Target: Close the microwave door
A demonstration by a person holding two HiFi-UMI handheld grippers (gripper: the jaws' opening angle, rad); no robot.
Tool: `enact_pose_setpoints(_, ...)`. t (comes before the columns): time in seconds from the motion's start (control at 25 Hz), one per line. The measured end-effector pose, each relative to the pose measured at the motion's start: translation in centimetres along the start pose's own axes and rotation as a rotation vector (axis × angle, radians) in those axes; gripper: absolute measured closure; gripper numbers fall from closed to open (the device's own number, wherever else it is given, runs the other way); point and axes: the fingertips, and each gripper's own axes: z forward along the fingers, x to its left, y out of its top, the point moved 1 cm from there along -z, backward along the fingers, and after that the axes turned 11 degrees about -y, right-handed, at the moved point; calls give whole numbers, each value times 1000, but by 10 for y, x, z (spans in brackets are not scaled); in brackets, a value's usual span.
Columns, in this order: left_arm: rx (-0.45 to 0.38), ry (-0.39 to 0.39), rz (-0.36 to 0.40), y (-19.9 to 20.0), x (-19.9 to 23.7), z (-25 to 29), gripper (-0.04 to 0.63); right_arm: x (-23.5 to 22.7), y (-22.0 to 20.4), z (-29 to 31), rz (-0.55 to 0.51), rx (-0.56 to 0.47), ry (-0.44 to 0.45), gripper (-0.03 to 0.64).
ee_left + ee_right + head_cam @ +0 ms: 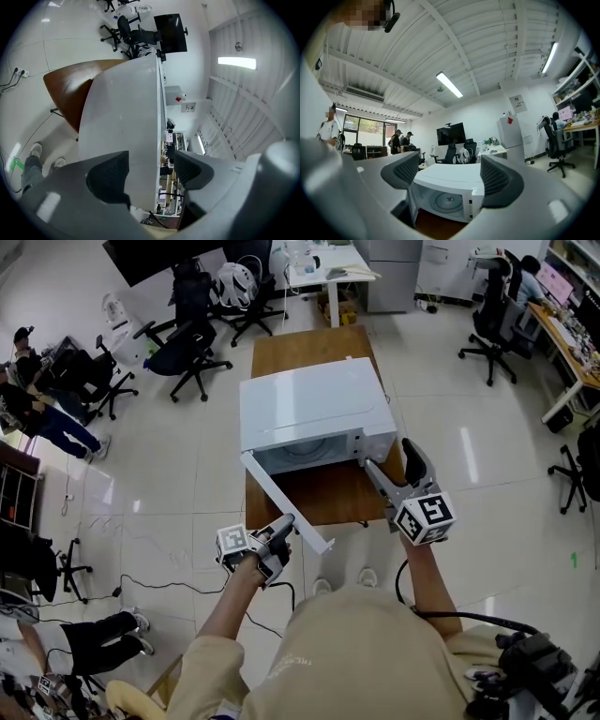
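Note:
A white microwave (314, 409) stands on a brown table (309, 352), its door (286, 507) swung out toward me past the table's front edge. My left gripper (281, 526) is at the door's free end. In the left gripper view the door (124, 108) lies between the jaws of that gripper (147, 161); a gap shows between the door's edge and the right pad (187, 168), so it is open. My right gripper (389, 457) hovers open and empty by the microwave's front right corner. The right gripper view looks between the jaws (449, 171) into the microwave (450, 185) cavity.
Black office chairs (192, 348) stand left of and behind the table, another chair (492, 324) at the right. Cables (159, 582) run over the white floor at my left. People (37, 409) are at the far left. A desk (333, 268) stands behind the table.

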Motion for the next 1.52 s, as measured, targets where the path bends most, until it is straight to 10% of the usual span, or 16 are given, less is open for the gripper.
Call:
enact_pose_setpoints(0.12, -23, 11, -23, 5, -8, 10, 385, -13, 6, -7, -1, -5, -33, 216)
enact_pose_setpoints(0.44, -133, 119, 29, 3, -48, 64, 403, -35, 20, -25, 8, -12, -88, 216)
enact_pose_setpoints(0.96, -329, 75, -124, 66, -54, 158, 407, -80, 49, -49, 25, -10, -223, 216)
enact_pose_setpoints(1.2, -460, 102, -197, 105, -68, 191, 402, -74, 59, -40, -9, -14, -202, 216)
enact_pose_setpoints(1.52, -430, 100, -175, 77, -23, 192, 402, -61, 27, -59, 9, -26, -128, 216)
